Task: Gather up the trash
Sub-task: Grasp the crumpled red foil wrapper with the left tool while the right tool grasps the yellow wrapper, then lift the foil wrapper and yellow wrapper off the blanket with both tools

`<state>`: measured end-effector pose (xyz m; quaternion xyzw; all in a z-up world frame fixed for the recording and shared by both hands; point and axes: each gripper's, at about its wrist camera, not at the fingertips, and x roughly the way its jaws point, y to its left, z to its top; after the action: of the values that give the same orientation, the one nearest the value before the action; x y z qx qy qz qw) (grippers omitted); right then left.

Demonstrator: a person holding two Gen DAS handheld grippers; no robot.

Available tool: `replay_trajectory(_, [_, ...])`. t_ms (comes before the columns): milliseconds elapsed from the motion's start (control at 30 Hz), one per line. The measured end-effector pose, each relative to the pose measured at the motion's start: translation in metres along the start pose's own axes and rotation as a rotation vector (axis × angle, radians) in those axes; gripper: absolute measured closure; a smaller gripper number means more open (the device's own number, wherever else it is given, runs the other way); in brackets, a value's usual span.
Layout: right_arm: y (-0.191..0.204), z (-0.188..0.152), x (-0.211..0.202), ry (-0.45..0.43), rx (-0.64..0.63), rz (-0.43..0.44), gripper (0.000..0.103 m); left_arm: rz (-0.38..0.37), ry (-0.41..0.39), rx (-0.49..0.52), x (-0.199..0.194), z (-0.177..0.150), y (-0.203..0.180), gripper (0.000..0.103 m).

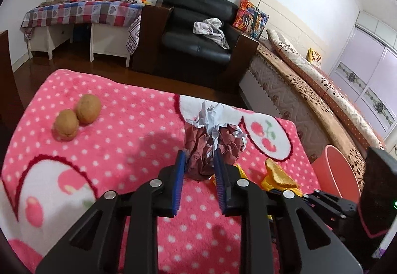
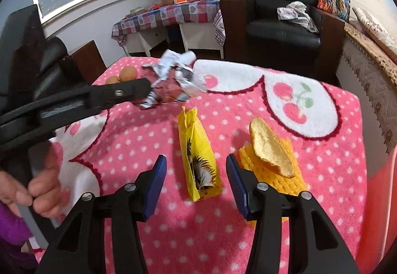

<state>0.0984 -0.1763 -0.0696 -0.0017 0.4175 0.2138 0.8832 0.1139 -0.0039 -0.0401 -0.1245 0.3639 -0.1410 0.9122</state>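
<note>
The crumpled wrapper (image 1: pixel 211 147) sits between the left gripper (image 1: pixel 199 162) fingers, two walnuts (image 1: pixel 77 120) far to their left. The snack packet (image 2: pixel 198 157) lies between the right gripper (image 2: pixel 196 167) fingers; a peel (image 2: pixel 270 150) lies just right, on a cloth (image 2: pixel 280 174).

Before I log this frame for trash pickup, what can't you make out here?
- Bin: left view, cut off by the right gripper's body; inside not visible.
- Crumpled paper: left view, its base hidden by the left gripper; right view, blurred.
- Yellow wrapper: print too small to read; right gripper open around it.
- Walnuts: right view, partly hidden by the left gripper.
</note>
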Motion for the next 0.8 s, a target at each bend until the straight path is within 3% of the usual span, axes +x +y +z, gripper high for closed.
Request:
replay_trajectory(133, [-0.001, -0.001, 0.004, 0.017, 0.018, -0.001, 0.061, 0.019, 0.001, -0.012, -0.01, -0.004, 0.004, 0.08])
replay_trajectory(200, [-0.001, -0.003, 0.004, 0.029, 0.025, -0.01, 0.076, 0.027, 0.005, -0.026, -0.013, -0.006, 0.007, 0.08])
replay_trajectory(300, [-0.002, -0.007, 0.002, 0.031, 0.042, -0.012, 0.087, 0.031, 0.01, -0.036, -0.017, -0.01, 0.008, 0.08])
replay_trajectory(800, [0.009, -0.038, -0.07, -0.039, 0.061, 0.026, 0.09, 0.034, 0.002, 0.0, -0.041, -0.028, -0.016, 0.08])
